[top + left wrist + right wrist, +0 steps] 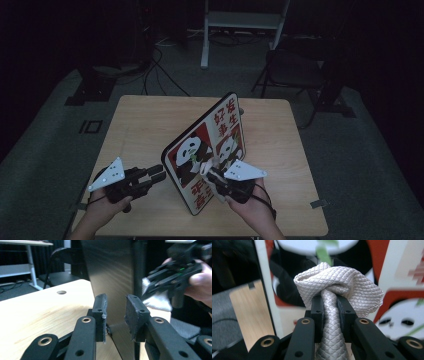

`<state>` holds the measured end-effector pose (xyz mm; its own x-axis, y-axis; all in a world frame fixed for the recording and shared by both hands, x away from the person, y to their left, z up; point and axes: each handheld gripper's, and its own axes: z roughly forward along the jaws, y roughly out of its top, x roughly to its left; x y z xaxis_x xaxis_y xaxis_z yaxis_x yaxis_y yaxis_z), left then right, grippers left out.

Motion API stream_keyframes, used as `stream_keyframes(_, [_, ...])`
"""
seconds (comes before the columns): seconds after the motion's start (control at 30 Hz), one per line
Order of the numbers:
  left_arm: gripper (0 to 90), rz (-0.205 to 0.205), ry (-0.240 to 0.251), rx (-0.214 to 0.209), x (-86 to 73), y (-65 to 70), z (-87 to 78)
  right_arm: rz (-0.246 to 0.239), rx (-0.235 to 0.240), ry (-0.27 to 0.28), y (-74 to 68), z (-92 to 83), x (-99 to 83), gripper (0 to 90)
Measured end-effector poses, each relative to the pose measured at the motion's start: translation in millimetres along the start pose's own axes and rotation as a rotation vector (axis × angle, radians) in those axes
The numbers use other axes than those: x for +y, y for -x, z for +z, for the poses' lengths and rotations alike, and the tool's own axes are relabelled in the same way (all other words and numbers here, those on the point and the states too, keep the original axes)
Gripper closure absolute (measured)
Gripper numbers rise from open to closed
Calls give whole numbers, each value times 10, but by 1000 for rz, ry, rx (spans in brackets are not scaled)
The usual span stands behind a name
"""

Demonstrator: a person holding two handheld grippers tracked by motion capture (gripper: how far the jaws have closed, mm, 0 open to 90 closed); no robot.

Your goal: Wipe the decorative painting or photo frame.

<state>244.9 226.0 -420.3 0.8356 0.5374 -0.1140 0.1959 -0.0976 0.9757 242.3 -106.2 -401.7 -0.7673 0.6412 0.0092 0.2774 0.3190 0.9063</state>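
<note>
Pale wooden table in a dim room, carrying a tall flat board printed with red panels, pandas and Chinese characters, propped steeply on its lower edge near the table's front. Apparently tilted up this way so that its printed face can be wiped.

Right hand-held gripper, at the printed face low on the board, jaws clamped almost fully closed on a bunched silvery-white cloth with a diamond weave; cloth knotted into a soft wad ahead of the fingertips and pressed against, or just short of, the panda picture. Likely held bunched to make a firm wiping pad.

Left hand-held gripper, just beside the board's left edge, on its dark back side. Jaws parted by a narrow gap, nothing between the pads, dark brushed back of the board right ahead of them; touching or not, cannot tell. Probably placed there to steady the board against the wiping pressure
</note>
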Motion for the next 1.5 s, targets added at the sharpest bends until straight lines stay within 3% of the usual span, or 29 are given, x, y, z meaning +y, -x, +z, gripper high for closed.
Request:
stream_keyframes(0.1, [712,-30,8,27,-12,-41,44,-18,5,40,-33,-24,158,779])
stream_keyframes(0.2, [712,-34,-6,47,4,-63,71,-39,24,72,-91,-11,321,779])
stream_keyframes(0.33, [712,-32,16,70,91,-73,83,-60,57,122,-195,22,529,778])
stream_keyframes(0.5, [712,-25,57,66,216,-56,113,-93,77,171,-330,53,755,778])
stream_keyframes(0.7, [712,-19,61,49,271,-17,171,-107,95,191,-427,123,921,777])
stream_keyframes(0.73, [712,-22,60,35,278,-9,181,-112,98,186,-439,144,934,777])
stream_keyframes(1.03, [783,30,43,50,314,67,201,-140,77,152,-478,210,890,780])
stream_keyframes(1.5, [797,28,43,35,305,118,231,-132,92,106,-455,181,703,780])
